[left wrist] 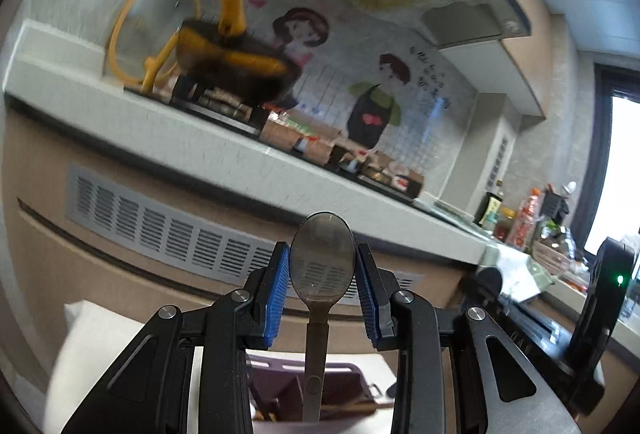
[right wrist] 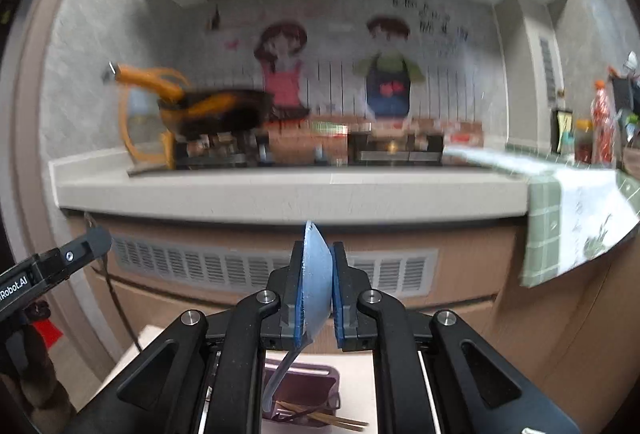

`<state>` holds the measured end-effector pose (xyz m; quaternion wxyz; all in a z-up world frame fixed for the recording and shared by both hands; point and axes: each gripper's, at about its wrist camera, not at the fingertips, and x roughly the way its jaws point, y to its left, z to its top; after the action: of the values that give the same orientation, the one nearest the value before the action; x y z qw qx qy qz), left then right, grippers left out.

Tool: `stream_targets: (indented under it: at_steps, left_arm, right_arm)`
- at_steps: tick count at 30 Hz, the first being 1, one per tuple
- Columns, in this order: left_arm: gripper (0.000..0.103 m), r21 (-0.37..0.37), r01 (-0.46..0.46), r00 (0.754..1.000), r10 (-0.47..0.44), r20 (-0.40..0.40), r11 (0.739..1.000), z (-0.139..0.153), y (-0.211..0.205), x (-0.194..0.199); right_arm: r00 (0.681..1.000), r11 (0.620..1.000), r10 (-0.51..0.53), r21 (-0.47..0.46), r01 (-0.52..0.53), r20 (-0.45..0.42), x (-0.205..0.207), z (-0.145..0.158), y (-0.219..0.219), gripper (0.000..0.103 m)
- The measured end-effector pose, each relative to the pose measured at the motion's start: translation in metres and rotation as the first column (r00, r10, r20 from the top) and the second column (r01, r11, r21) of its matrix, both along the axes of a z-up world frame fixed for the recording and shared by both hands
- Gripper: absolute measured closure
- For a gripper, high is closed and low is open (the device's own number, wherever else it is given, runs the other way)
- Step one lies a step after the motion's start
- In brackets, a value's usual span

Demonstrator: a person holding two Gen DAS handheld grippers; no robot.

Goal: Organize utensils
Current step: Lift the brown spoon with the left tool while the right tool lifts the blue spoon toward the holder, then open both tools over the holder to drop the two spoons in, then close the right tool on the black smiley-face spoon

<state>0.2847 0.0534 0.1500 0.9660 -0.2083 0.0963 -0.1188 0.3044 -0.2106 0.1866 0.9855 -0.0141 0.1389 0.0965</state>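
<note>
Behind both grippers runs a pale counter carrying a stove and pan. Below it, the left gripper clasps a spoon; the right gripper pinches a blue spoon above an organizer.

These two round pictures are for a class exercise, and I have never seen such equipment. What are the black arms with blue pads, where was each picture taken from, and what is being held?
Each picture comes from a wide-angle camera mounted on a hand-held claw, looking forward along its two fingers. A person carries one claw in each hand.

The left claw grips a metal spoon by its bowl, handle hanging down. The right claw pinches a pale blue plastic spoon edge-on.

Below both sits a purple utensil organizer holding chopsticks. Behind is a kitchen counter with a dark pan.
</note>
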Motion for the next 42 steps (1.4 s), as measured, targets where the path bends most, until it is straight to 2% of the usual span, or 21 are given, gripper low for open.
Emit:
stream_targets:
  at_steps: [6,10,12,14,15,17,19,21,23,26,29,32,33,36,38,42]
  left_arm:
    - [0.069,-0.037,0.017,0.999,-0.019,-0.047,0.999,-0.049,-0.006,0.048]
    - [0.069,-0.038,0.074,0.990,-0.078,-0.122,0.997,-0.076,-0.013,0.065]
    - [0.058,-0.036,0.103,0.984,-0.107,-0.141,0.994,-0.083,-0.016,0.067]
    - [0.047,-0.044,0.123,0.981,-0.129,-0.147,0.991,-0.085,-0.015,0.065]
    - [0.046,-0.054,0.121,0.981,-0.128,-0.145,0.991,-0.084,-0.012,0.062]
    - [0.046,-0.061,0.088,0.986,-0.096,-0.135,0.994,-0.077,-0.003,0.049]
    - [0.046,-0.038,0.030,0.992,-0.034,-0.122,0.999,-0.068,0.008,0.029]
    - [0.046,0.001,-0.046,0.989,0.046,-0.143,0.999,-0.069,0.019,0.010]
    - [0.046,0.026,-0.104,0.974,0.108,-0.199,0.994,-0.077,0.029,-0.005]
    - [0.046,0.022,-0.156,0.930,0.154,-0.333,0.988,-0.108,0.048,-0.030]
    - [0.046,0.013,-0.193,0.873,0.178,-0.454,0.981,-0.148,0.063,-0.055]
    - [0.046,0.043,-0.221,0.824,0.210,-0.526,0.974,-0.179,0.072,-0.081]
    - [0.046,0.061,-0.223,0.815,0.220,-0.536,0.973,-0.186,0.073,-0.089]
    - [0.046,0.126,-0.228,0.788,0.259,-0.559,0.966,-0.203,0.072,-0.109]
    - [0.046,0.127,-0.229,0.780,0.260,-0.570,0.965,-0.210,0.074,-0.120]
    - [0.046,0.126,-0.228,0.784,0.259,-0.564,0.966,-0.213,0.074,-0.128]
  right_arm:
    - [0.991,0.996,-0.041,-0.085,0.030,-0.126,0.043,-0.060,0.025,0.093]
    - [0.983,0.987,-0.041,-0.158,0.012,-0.181,0.055,-0.089,0.037,0.093]
    - [0.969,0.983,0.004,-0.175,-0.048,-0.247,0.059,-0.103,0.041,0.090]
    - [0.948,0.985,0.069,-0.131,-0.115,-0.312,0.063,-0.113,0.040,0.081]
    - [0.937,0.985,0.097,-0.102,-0.139,-0.337,0.064,-0.116,0.038,0.080]
    - [0.931,0.988,0.092,-0.082,-0.129,-0.354,0.064,-0.117,0.033,0.080]
    - [0.952,0.992,0.059,-0.085,-0.089,-0.301,0.050,-0.107,0.024,0.080]
    - [0.969,0.994,0.042,-0.090,-0.065,-0.243,0.033,-0.096,0.015,0.080]
    - [0.977,0.995,0.042,-0.082,-0.061,-0.209,0.016,-0.088,0.008,0.079]
    - [0.965,0.995,0.077,-0.036,-0.088,-0.251,-0.003,-0.092,0.002,0.076]
    - [0.917,0.990,0.140,0.018,-0.143,-0.373,-0.012,-0.125,0.009,0.076]
    - [0.832,0.983,0.171,0.034,-0.180,-0.528,-0.019,-0.177,0.026,0.076]
    - [0.785,0.978,0.194,0.054,-0.201,-0.588,-0.019,-0.197,0.033,0.076]
    - [0.719,0.966,0.221,0.047,-0.254,-0.659,-0.029,-0.229,0.051,0.076]
    - [0.712,0.959,0.224,0.020,-0.283,-0.665,-0.038,-0.236,0.060,0.076]
    - [0.693,0.926,0.273,-0.015,-0.378,-0.667,-0.064,-0.242,0.079,0.076]
